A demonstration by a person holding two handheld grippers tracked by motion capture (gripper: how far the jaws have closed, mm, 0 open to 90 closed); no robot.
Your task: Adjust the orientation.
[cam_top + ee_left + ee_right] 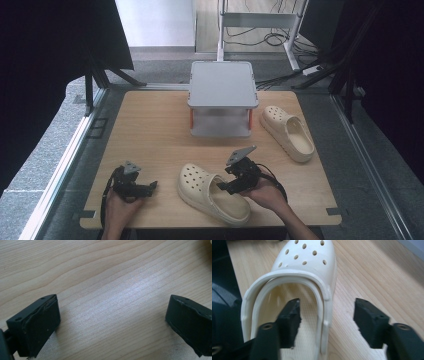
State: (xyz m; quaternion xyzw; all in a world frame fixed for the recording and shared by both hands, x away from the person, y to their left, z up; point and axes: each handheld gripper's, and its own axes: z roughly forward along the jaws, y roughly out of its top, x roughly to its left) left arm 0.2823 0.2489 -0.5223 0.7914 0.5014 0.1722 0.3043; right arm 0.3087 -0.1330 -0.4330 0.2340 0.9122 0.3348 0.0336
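A cream perforated clog [212, 192] lies near the table's front edge, toe pointing left and away. My right gripper [227, 187] is at its heel opening. In the right gripper view the jaws straddle the clog's [312, 262] side wall, one inside the shoe and one outside. Neither pad touches the wall, so the right gripper [327, 315] is open. A second matching clog [290, 131] lies at the right, beside the grey shelf. My left gripper [150, 187] rests at the front left, open, and between the left gripper's [112, 320] jaws lies bare wood.
A grey two-level shelf [222, 97] with orange posts stands at the back middle of the wooden table [150, 130]. Metal frame rails run along both sides. Black curtains hang left and right, and cables lie on the floor behind.
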